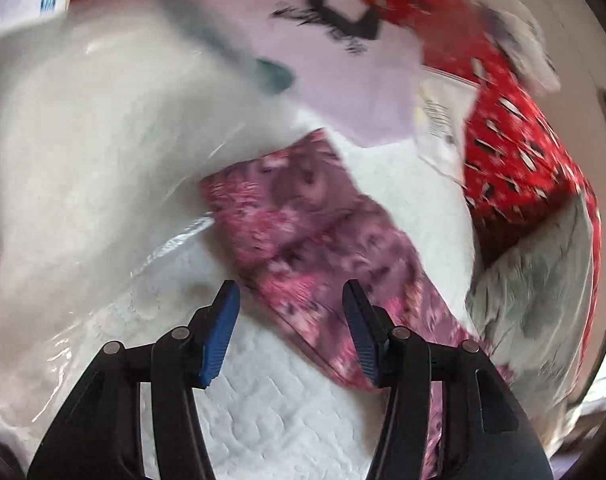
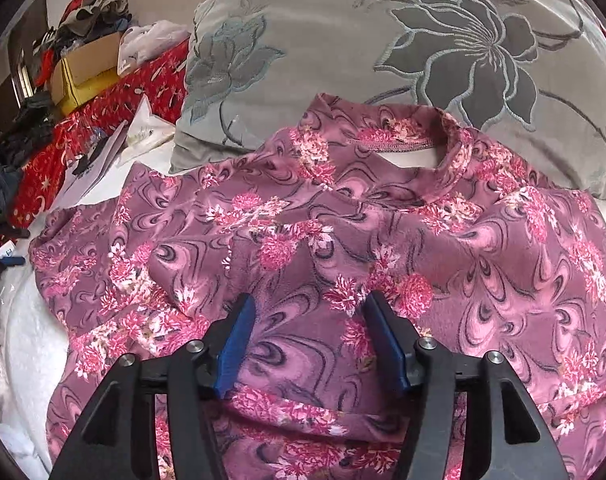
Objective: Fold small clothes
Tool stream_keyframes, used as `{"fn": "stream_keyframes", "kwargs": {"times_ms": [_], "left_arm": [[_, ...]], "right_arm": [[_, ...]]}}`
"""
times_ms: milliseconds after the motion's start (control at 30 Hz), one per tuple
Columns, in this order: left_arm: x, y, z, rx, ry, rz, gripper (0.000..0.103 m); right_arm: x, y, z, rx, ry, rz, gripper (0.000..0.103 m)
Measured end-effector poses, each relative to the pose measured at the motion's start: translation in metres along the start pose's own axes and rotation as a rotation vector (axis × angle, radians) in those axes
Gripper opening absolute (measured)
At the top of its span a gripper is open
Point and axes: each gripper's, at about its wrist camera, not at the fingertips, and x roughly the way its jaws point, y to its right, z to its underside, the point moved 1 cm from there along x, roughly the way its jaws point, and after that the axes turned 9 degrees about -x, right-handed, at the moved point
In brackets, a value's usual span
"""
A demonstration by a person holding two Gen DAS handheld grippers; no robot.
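Observation:
A pink-and-mauve floral top point(image 2: 343, 240) lies spread on a white quilted bed cover point(image 2: 27, 320), its collar toward a grey pillow. My right gripper point(image 2: 309, 308) is open just above the middle of the top, holding nothing. In the blurred left wrist view, a sleeve or edge of the same top point(image 1: 303, 240) runs diagonally across the white cover point(image 1: 271, 408). My left gripper point(image 1: 291, 300) is open over that strip of fabric, empty.
A grey embroidered pillow point(image 2: 383, 48) lies behind the top. A red patterned blanket point(image 2: 103, 112) holds a cardboard box point(image 2: 87, 68) and piled clothes at the far left. Papers point(image 2: 115, 148) lie nearby. A clear plastic bag point(image 1: 83, 160), a lilac printed garment point(image 1: 343, 80) and red fabric point(image 1: 515, 160) lie around.

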Motion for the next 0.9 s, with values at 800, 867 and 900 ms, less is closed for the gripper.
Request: {"fn": "stream_keyframes", "kwargs": {"times_ms": [800,867,900], "left_arm": [[-0.051,0.141,0.104,0.265,0.015,0.364,0.010],[-0.049,0.157,0.130,0.302,-0.003,0.378,0.010],[-0.048,0.164,0.139,0.315,-0.014,0.382,0.010]], "right_arm": [[-0.021,0.023,-0.010,0.023,-0.046,0.047,0.062],[-0.029,0.041,-0.006,0.022,-0.057,0.096,0.062],[-0.032,0.049,-0.004,0.020,-0.064,0.120,0.062]]}}
